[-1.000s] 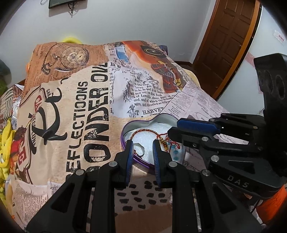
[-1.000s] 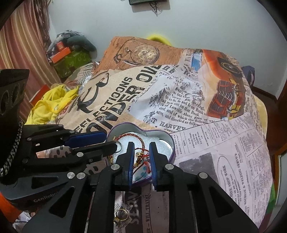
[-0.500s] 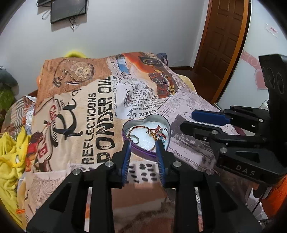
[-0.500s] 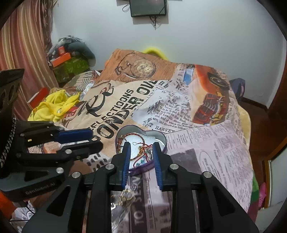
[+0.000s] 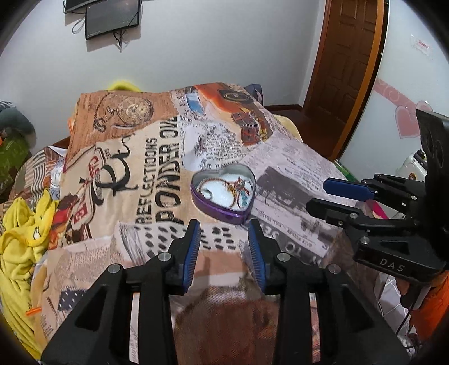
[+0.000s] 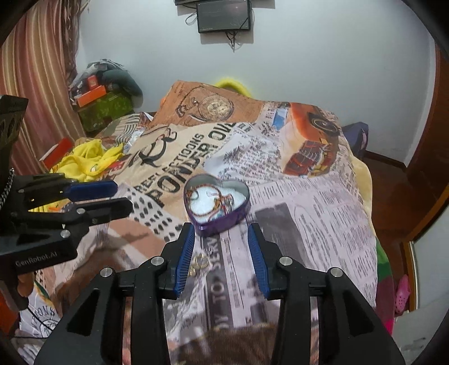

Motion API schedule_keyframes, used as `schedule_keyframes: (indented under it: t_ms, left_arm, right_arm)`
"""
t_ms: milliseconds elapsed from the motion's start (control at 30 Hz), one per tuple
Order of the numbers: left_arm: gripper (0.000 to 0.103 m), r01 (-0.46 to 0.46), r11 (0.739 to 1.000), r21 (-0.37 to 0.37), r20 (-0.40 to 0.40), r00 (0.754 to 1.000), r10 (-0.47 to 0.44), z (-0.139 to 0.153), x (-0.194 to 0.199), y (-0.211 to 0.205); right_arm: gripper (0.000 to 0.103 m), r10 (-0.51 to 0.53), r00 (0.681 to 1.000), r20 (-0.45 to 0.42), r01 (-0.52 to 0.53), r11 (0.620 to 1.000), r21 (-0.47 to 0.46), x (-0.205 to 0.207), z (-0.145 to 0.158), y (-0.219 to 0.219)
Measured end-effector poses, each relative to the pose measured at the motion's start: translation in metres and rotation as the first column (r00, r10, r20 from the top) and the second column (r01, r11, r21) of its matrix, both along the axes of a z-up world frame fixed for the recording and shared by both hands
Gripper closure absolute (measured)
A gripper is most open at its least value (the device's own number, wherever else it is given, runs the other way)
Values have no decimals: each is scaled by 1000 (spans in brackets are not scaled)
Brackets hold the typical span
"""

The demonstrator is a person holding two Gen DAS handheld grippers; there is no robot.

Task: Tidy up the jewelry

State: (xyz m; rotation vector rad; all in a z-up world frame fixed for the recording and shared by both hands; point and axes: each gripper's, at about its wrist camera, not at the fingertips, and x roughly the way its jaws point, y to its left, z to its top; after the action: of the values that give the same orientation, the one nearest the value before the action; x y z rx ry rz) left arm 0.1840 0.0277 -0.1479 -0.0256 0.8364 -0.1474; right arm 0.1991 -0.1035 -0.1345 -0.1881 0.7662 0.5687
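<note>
both the left gripper [image 5: 224, 238] and right gripper [image 6: 220, 243] gape empty near heart tin [image 5: 224, 209].

The heart-shaped tin [image 5: 223, 193] sits on the bed [image 5: 294, 174] ahead of me, a bracelet [image 5: 237, 188] lying inside it. My left gripper [image 5: 224, 244] hangs just before the tin, my right gripper [image 6: 220, 250] beside it. Small rings [image 6: 199, 261] lie on the bed between my right gripper's fingers. A monitor [image 6: 223, 15] hangs on the wall behind.
</note>
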Motion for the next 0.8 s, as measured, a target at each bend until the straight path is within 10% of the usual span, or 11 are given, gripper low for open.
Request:
schedule_keyframes:
  t_ms: [800]
  left_arm:
    - [69,-1,1000,-11,-124,992,-1,-52,-4,2]
  right_arm:
    - [67,33,986,-166,-34,999,-4,-1,-64,19]
